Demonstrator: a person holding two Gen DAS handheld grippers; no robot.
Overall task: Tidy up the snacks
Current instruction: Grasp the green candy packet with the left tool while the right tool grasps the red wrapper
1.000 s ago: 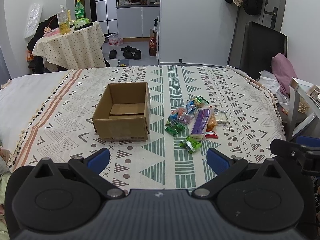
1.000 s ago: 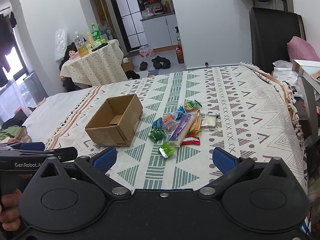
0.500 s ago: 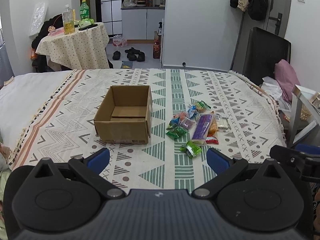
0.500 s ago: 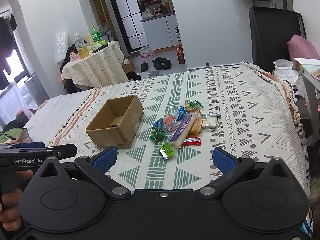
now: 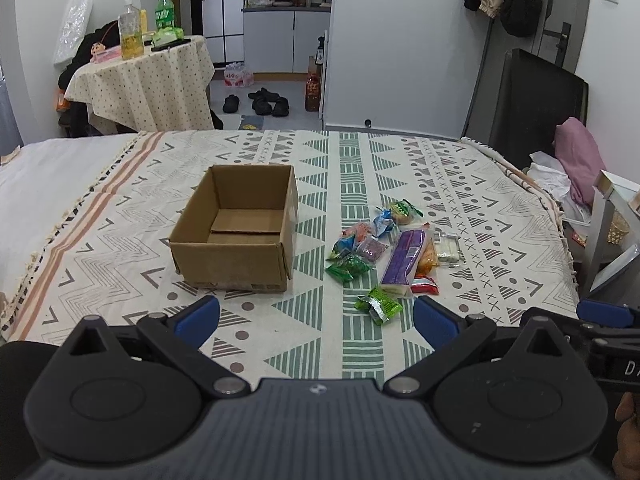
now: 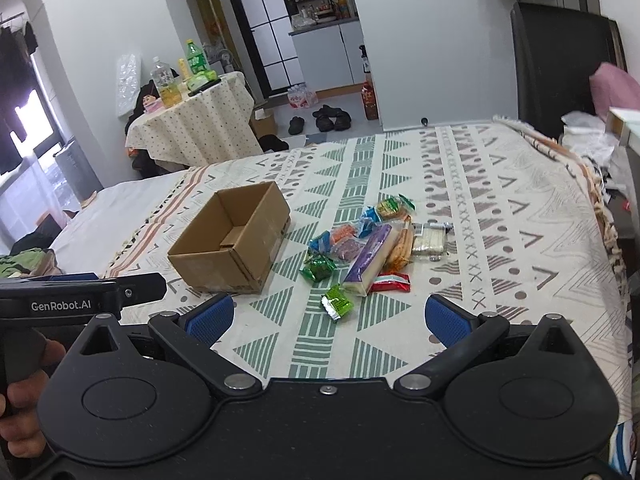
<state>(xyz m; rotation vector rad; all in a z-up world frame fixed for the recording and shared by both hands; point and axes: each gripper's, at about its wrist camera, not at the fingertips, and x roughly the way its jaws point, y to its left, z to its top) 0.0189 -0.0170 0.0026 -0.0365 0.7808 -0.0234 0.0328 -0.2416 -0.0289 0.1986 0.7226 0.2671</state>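
Note:
An empty open cardboard box (image 5: 236, 236) (image 6: 232, 242) rests on the patterned bedspread (image 5: 400, 160). To its right lies a pile of snacks: a long purple pack (image 5: 403, 256) (image 6: 370, 258), green packets (image 5: 346, 268) (image 6: 318, 268), a red packet (image 6: 391, 282), a white pack (image 5: 446, 245), and a loose green packet (image 5: 380, 304) (image 6: 338, 303) nearest me. My left gripper (image 5: 316, 316) is open and empty, short of the box and snacks. The right gripper (image 6: 328, 316) is likewise open and empty, the loose green packet just beyond its fingers.
A round table (image 5: 148, 80) with bottles stands beyond the bed at left, shoes (image 5: 262, 102) on the floor behind. A black panel (image 5: 528, 108) and pink cushion (image 5: 580, 156) are at the bed's right edge. A hand (image 6: 20, 408) holds the left gripper's handle.
Both cameras tilted and shifted slightly, so the box and snacks sit lower in view. Nothing on the bed moved; both grippers stayed open.

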